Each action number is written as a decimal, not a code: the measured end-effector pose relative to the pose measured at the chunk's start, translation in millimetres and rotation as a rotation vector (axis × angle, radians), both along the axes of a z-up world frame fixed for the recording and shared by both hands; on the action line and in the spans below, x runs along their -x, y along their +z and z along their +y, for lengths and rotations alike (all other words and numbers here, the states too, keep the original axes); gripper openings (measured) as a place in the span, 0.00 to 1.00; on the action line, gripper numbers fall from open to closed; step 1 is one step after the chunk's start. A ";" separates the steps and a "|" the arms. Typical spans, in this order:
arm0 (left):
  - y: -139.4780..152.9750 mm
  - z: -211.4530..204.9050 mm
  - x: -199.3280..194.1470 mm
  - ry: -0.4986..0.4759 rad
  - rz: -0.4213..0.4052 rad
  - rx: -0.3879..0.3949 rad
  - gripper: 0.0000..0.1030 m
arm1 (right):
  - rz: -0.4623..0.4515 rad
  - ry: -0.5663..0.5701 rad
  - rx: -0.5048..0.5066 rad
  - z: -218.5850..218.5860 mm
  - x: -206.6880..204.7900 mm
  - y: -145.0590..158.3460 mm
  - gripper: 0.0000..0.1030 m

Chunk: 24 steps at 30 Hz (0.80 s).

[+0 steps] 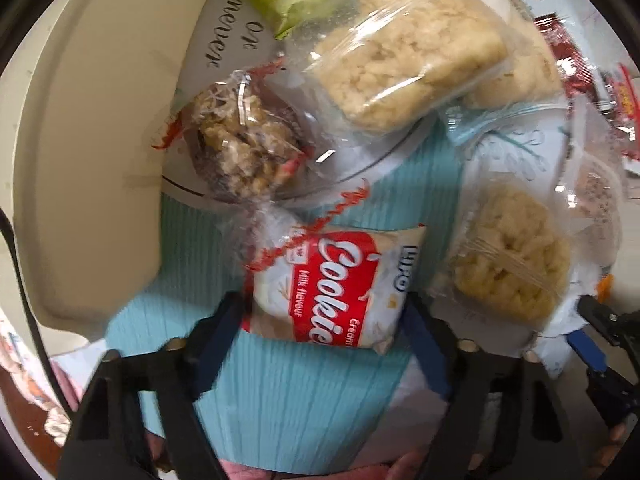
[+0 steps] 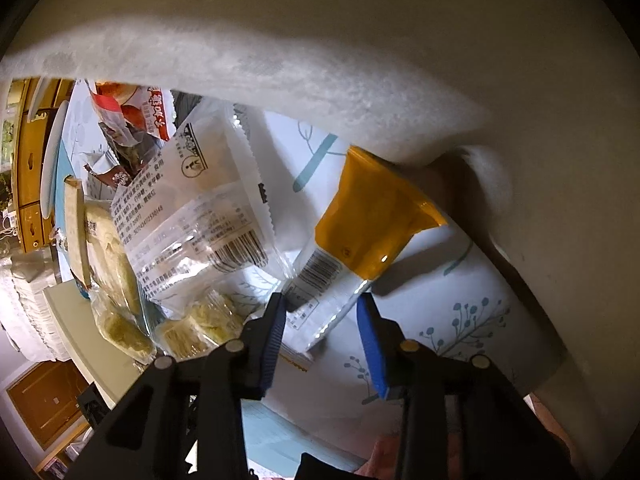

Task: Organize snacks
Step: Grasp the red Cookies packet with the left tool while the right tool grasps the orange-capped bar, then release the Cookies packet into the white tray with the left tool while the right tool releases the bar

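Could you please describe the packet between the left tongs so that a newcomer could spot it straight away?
Start at the turquoise ribbed mat on the table. At its middle, between the left tongs, lies the cookie packet. Unlike the clear bags of pale crumbly snacks around it, it is opaque white with a red panel reading "Cookies, milk flavour".
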<state>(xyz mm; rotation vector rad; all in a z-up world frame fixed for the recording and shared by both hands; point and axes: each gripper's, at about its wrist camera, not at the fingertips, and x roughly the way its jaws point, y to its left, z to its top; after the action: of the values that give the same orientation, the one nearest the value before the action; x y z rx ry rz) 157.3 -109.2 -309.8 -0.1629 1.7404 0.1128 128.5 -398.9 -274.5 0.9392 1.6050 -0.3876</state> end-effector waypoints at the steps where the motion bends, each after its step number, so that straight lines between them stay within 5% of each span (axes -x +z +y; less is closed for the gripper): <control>1: 0.5 0.2 0.0 -0.005 -0.008 0.002 0.64 | 0.000 -0.005 -0.002 1.0 -2.8 -1.5 0.36; 7: 5.7 -1.1 1.6 -0.048 -0.020 -0.021 0.49 | -0.004 -0.034 -0.003 -4.4 2.5 1.4 0.40; 10: 9.2 0.4 7.2 -0.047 -0.003 -0.022 0.49 | -0.012 -0.040 0.000 -9.9 3.4 2.0 0.46; 24: 40.6 1.3 39.5 -0.094 -0.026 0.026 0.49 | 0.068 0.026 0.092 -2.8 -20.0 -9.0 0.46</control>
<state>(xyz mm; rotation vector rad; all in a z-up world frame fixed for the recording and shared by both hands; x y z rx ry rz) 117.8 -107.9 -269.2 -0.1010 1.7210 0.0197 148.5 -401.7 -283.5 0.8429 1.6453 -0.4757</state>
